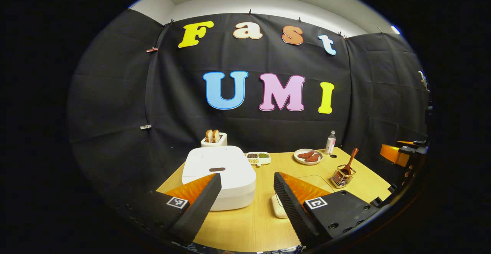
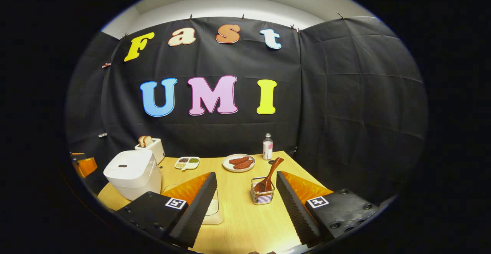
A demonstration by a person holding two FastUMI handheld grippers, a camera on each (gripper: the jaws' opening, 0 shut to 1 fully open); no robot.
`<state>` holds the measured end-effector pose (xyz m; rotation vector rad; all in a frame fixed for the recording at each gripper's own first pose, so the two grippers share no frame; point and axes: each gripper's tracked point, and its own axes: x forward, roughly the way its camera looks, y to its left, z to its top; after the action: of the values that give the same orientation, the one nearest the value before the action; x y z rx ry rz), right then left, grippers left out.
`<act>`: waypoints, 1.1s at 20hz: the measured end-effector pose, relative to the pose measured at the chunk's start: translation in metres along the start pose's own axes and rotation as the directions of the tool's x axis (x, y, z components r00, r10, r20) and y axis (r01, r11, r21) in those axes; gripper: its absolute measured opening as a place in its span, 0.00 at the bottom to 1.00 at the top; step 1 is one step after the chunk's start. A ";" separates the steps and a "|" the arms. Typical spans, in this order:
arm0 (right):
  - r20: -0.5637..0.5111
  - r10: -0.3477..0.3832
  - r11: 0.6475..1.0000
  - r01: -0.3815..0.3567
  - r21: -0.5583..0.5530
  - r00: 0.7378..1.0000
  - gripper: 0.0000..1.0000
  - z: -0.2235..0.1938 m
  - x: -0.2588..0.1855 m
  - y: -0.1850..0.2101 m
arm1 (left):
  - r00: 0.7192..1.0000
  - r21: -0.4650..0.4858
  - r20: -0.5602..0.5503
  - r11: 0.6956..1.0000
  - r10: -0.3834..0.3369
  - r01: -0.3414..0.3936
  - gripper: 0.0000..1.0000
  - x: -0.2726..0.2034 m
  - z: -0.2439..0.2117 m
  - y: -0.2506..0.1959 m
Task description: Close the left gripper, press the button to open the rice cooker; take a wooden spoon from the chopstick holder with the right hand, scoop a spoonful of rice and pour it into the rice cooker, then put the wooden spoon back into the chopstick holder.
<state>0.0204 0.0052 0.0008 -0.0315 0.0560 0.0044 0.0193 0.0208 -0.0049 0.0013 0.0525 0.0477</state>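
No readable labels, rice cooker (image 1: 219, 176) closed, wooden spoon (image 2: 269, 178) in chopstick holder (image 2: 262, 196)

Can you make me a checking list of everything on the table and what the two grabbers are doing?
Surface: wooden table, bare at the front.
Job's things: white rice cooker, lid shut; wooden spoon standing in the wire chopstick holder; a pale dish behind the fingers, contents hidden.
Clutter: toaster with bread; divided tray of grains; plate with sausages; small bottle.
Grippers: left gripper open, above the table near the cooker; right gripper open, facing the holder, touching nothing.
Cables: nothing seen.
Surroundings: black cloth wall, white ceiling above.
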 end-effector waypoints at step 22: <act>-0.090 0.141 0.990 -0.142 -0.011 0.986 0.98 -0.017 0.062 -0.004 | 0.973 -0.086 -0.223 0.994 0.051 -0.072 0.09 0.170 -0.002 0.071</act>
<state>0.0810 0.0008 -0.0192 -0.0445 0.1470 0.1455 0.1850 0.0996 -0.0161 -0.0963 0.2726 0.1124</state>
